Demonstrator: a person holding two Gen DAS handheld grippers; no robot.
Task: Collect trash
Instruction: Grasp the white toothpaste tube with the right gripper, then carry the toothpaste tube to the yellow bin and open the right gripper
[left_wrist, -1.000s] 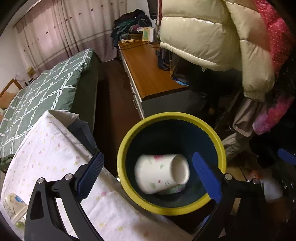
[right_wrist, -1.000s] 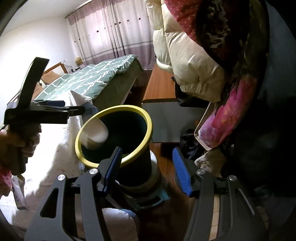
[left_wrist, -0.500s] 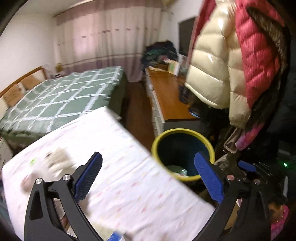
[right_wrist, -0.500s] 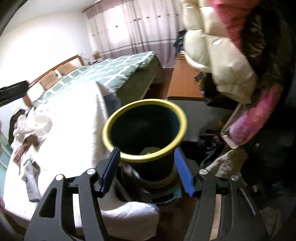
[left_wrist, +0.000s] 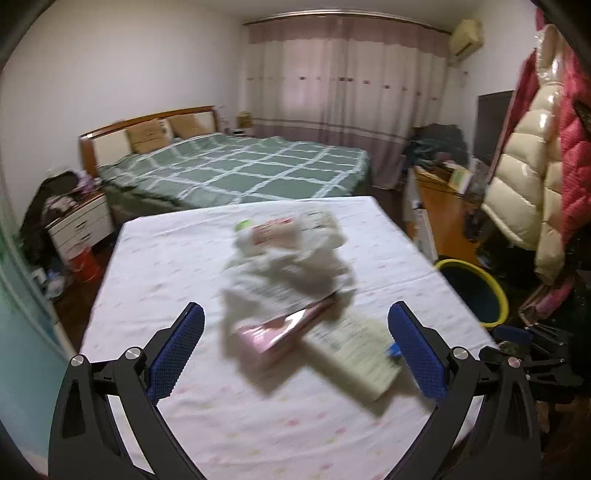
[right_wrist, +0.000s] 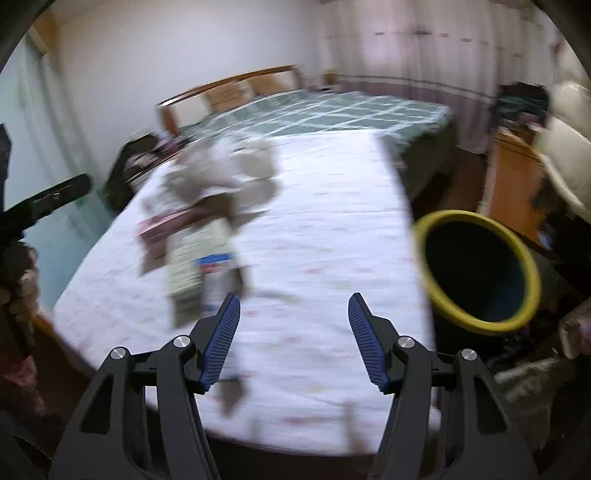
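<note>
Plainly, both grippers are empty and spread wide: the left gripper (left_wrist: 295, 345) hangs over the near end of the worktop (left_wrist: 207, 421) with its jaws apart around nothing, and the right gripper (right_wrist: 293, 338) is likewise open above the cloth, near the edge closest to the bin (right_wrist: 480, 271). The trash left to collect is a loose heap in the middle of the worktop: crumpled white tissue (left_wrist: 295, 266), a pink foil packet (left_wrist: 284, 328) partly under it, and a long pale printed box (left_wrist: 354, 354) jutting toward the left gripper's right finger. The risks, as I judge them, come from that overlap (both views are smeared, so edges are hard to place). A grab at the tissue may drag the packet along and drop it on the way; a pinch on the slick foil may slip; a low approach may catch the cloth. The yellow-rimmed bin stands off the worktop's right edge, so a careless release could fall to the floor beside it.
</note>
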